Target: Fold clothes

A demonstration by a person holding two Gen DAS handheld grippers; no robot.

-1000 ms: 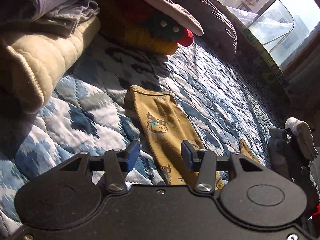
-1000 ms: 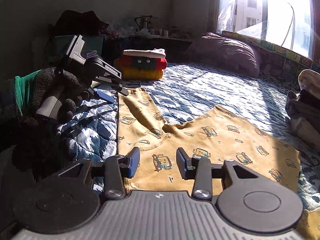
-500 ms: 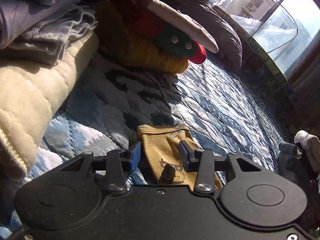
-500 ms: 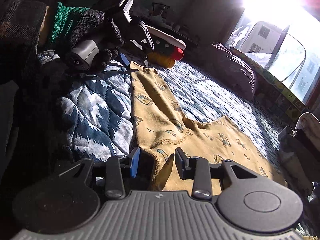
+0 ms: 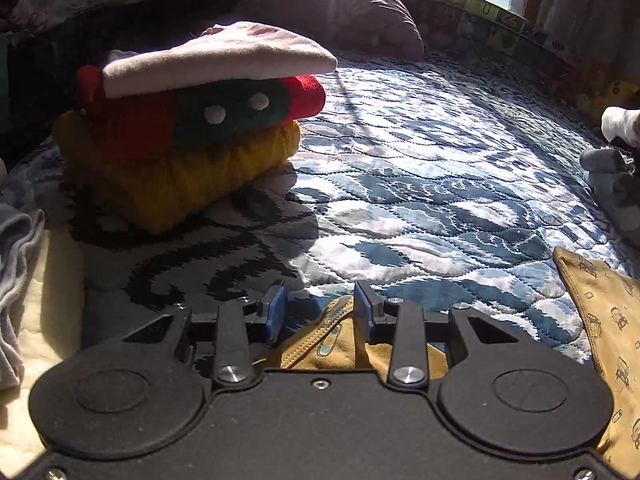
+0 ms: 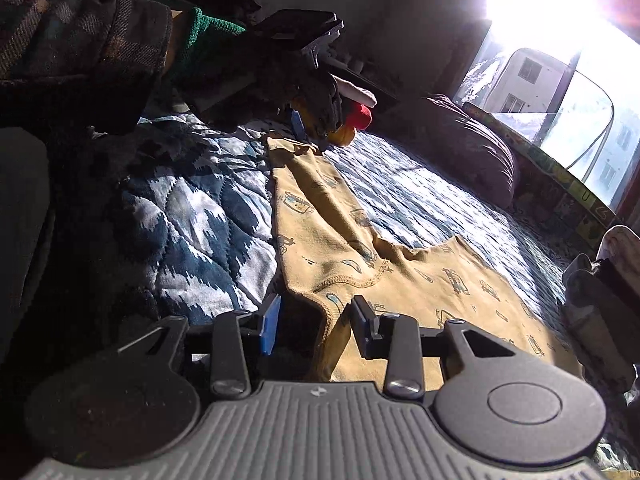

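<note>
Your left tongs (image 5: 320, 308) sit low over the bed with their blue-padded jaws parted, and the cuffed end of the mustard-yellow printed cotton shirt (image 5: 340, 344) lies in the gap between them, bunched up against the right-hand pad; the jaws have not closed on it. Your right tongs (image 6: 314, 324) are also spread wide – a raised fold at the shirt's stitched edge (image 6: 328, 308) stands between the pads, nearer the right one, with daylight on the left side.

From the right wrist view the shirt runs away from you as one long sleeve, its cuff reaching your gloved left hand (image 6: 280, 76), which grips the other tool handle; the garment's body spreads flat to the right across the blue-and-white quilted bedspread (image 6: 192, 224). Your plaid sleeve (image 6: 80, 40) and a green knit cuff show above it.

Beyond the left tongs, well apart from the shirt, stands a stack of folded clothes (image 5: 192, 120) – a yellow knit at the bottom, a red-and-green piece with white pompoms in the middle, a pale pink one on top. A purple-grey pillow (image 5: 348, 4) lies behind it by the window. At the right edge of the bed sits a heap of grey and white garments (image 5: 616, 168), and cream quilted bedding (image 5: 52, 292) lies to the left.
</note>
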